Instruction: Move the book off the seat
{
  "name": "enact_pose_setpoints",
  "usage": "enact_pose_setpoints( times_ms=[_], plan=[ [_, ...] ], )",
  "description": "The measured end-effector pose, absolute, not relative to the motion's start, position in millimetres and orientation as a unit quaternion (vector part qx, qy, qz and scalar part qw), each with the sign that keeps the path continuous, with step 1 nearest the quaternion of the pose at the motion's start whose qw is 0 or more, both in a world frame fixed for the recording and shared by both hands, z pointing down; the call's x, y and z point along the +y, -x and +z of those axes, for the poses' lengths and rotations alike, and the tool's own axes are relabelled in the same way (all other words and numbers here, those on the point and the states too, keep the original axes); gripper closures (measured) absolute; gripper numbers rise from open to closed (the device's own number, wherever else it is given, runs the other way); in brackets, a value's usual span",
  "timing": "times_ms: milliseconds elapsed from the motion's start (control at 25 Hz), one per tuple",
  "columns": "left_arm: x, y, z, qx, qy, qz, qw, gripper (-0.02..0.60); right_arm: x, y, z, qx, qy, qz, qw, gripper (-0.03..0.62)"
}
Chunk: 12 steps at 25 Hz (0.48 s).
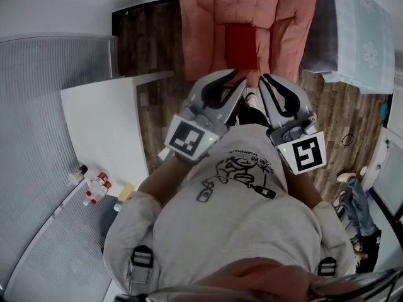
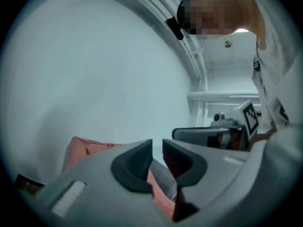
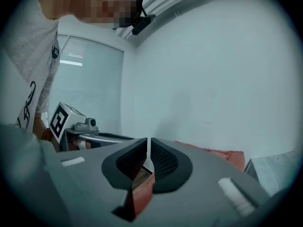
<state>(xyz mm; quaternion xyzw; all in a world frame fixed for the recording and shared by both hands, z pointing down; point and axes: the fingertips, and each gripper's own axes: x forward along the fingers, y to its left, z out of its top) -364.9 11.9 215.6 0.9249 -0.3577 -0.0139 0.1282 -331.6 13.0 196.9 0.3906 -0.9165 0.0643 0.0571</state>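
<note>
Well, the book lies flat on the pink armchair seat just ahead; left claw and right claw are both empty, barely parted; widen them, then pinch opposite edges.

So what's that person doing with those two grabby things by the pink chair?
A person holds a tool in each hand and points them at a pink armchair. A red book lies on its seat, and neither tool touches it. The left tool and the right tool are side by side in front of the chair. Each has its jaws only a little apart, with nothing between them. The book hasn't been moved off the seat yet.
</note>
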Motion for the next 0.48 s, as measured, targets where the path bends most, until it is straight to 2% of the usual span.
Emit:
enact_pose_setpoints(
  times_ms=[480],
  plan=[
    [-16.1,342.9,291.2,-0.375,-0.913,0.022,0.159,0.472,-15.2,300.4,274.4,-0.916,-0.375,0.106,0.093,0.54]
  ],
)
